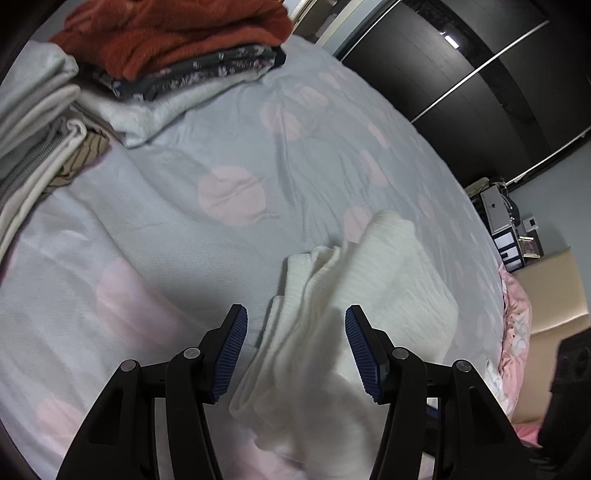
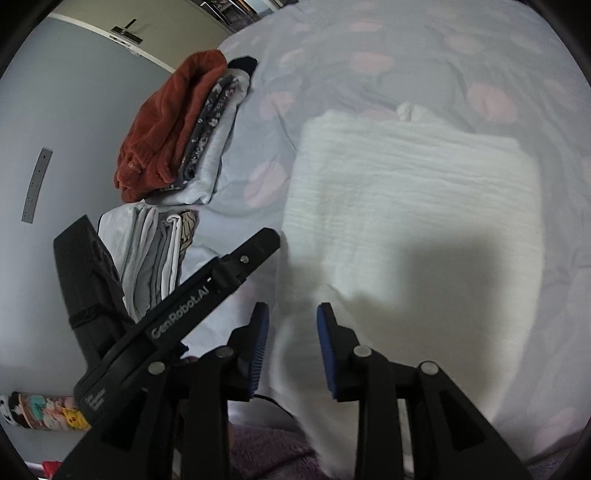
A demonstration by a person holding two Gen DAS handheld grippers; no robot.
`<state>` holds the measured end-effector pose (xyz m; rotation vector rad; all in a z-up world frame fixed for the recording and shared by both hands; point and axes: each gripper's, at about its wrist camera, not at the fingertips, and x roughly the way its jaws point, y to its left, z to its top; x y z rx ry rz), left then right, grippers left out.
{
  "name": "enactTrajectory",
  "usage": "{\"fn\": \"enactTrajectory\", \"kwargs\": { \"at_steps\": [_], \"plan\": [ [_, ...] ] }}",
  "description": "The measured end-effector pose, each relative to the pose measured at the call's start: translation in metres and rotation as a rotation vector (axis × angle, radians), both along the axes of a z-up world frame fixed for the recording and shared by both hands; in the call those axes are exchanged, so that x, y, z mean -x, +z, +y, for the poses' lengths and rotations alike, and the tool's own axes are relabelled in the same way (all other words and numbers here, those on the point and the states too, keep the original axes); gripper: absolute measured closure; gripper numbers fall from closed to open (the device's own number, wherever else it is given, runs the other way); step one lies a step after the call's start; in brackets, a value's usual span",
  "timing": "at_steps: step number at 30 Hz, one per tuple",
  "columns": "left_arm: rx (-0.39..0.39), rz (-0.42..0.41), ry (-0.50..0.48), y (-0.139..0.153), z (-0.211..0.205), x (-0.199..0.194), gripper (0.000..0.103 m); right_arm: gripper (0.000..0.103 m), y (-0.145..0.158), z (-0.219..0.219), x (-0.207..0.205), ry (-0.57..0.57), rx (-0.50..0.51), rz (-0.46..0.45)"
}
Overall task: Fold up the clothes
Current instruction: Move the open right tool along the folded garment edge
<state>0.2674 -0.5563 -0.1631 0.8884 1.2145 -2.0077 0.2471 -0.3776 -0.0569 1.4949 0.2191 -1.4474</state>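
White knit garment (image 1: 373, 291) folded on the spotted bed (image 1: 229, 192), left gripper (image 1: 295, 354) open over its bunched edge, right gripper (image 2: 291, 350) open above its near edge, two stacks of folded clothes (image 2: 177, 129) beside, dark wardrobe (image 1: 480, 66) beyond.

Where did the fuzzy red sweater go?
The rust-red sweater sits on top of a folded pile, on a dark flowered garment, at the far left of the bed in both wrist views, well away from the white garment.
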Motion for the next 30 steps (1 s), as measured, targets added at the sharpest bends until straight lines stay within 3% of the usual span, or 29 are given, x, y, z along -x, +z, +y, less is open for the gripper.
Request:
{"fn": "enactTrajectory", "kwargs": {
  "at_steps": [5,8,14,17,22,26,30],
  "plan": [
    [0.082,0.074,-0.029,0.024,0.015,-0.008,0.046,0.076,0.017,0.061,0.018,-0.065,0.058,0.140],
    [0.110,0.151,-0.140,0.038,0.030,-0.001,0.046,0.078,0.007,0.094,0.030,-0.115,0.051,0.199],
    [0.000,-0.032,-0.286,0.011,0.045,0.028,0.046,0.078,-0.043,0.124,0.038,-0.148,0.016,0.124],
    [-0.049,-0.168,-0.256,-0.013,0.038,0.033,0.046,0.078,-0.067,0.128,0.034,-0.123,-0.024,0.103],
    [-0.053,-0.267,-0.259,-0.032,0.034,0.045,0.046,0.081,-0.100,0.133,0.033,-0.117,-0.031,0.052],
    [-0.002,-0.332,-0.289,-0.034,0.039,0.055,0.046,0.081,-0.104,0.136,0.038,-0.120,0.001,0.017],
    [0.027,-0.328,-0.284,-0.026,0.040,0.054,0.046,0.081,-0.097,0.150,0.045,-0.142,0.075,0.011]
  ]
}}
